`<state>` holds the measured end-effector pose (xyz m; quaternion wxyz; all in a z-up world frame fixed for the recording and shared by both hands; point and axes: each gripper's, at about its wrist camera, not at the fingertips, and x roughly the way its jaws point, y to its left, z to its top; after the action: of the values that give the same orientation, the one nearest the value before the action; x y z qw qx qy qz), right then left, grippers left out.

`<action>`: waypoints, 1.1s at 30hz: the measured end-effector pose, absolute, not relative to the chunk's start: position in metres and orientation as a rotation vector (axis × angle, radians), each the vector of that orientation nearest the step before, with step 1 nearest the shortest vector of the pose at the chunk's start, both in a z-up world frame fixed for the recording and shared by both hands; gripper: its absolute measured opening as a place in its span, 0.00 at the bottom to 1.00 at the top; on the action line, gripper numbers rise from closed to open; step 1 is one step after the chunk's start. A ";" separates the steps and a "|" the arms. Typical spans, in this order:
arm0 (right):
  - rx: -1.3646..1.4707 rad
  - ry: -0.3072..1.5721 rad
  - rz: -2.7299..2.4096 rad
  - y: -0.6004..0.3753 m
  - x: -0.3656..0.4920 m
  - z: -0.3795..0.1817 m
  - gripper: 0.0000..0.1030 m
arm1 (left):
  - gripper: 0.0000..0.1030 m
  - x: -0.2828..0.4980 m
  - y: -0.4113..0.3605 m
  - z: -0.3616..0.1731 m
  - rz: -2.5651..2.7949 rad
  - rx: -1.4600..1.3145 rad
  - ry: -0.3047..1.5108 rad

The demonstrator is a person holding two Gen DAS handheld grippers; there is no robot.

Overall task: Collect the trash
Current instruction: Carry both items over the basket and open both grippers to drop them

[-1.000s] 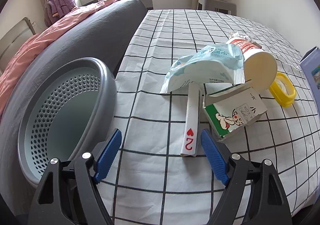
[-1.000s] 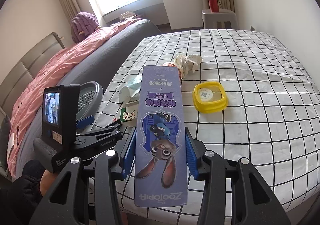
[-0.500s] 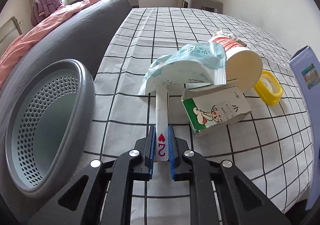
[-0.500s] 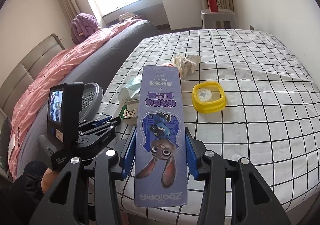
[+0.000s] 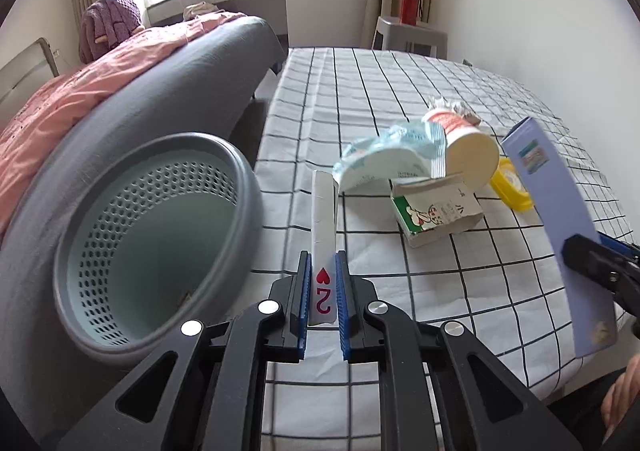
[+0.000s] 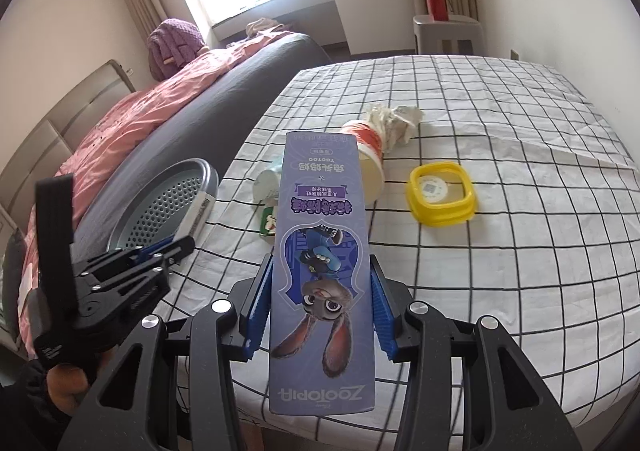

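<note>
My left gripper [image 5: 322,263] is shut on a slim white playing-card pack [image 5: 323,211] marked with a red heart and a 2. The pack is lifted off the checked cloth, just right of the grey bin [image 5: 240,187] with its pale perforated liner. My right gripper [image 6: 320,271] is shut on a long purple Zootopia box [image 6: 322,203], held above the table's near edge. On the cloth lie a blue-white wrapper [image 5: 392,159], a paper cup [image 5: 468,143] on its side, a green-white carton [image 5: 436,211], a yellow lid [image 6: 440,195] and crumpled paper [image 6: 394,121].
A grey sofa back with a pink blanket [image 5: 80,99] runs behind the bin. A grey stool with a red bottle [image 6: 436,1] stands by the far wall. The checked table [image 6: 520,271] reaches to the right. A person's hand [image 5: 620,403] shows at the lower right.
My left gripper closed on the card pack, then lifted it and drew it out from under the wrapper. The right gripper and its purple box stayed still.
</note>
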<state>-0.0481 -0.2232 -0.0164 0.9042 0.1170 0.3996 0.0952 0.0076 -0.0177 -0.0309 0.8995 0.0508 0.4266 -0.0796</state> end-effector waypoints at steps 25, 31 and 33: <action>0.033 0.776 0.472 -0.054 0.040 0.025 0.42 | 0.12 0.031 0.129 0.006 0.107 -0.023 0.827; 0.013 0.780 0.544 -0.020 0.063 0.023 0.42 | 0.12 0.042 0.150 0.003 0.147 -0.045 0.846; 0.016 0.788 0.563 -0.012 0.071 0.020 0.42 | 0.12 0.046 0.154 0.003 0.160 -0.045 0.846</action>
<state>0.0708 -0.0120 0.0200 0.8851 0.0075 0.3787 0.2706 0.0455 0.1541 0.0027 0.9085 -0.0219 0.4101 0.0773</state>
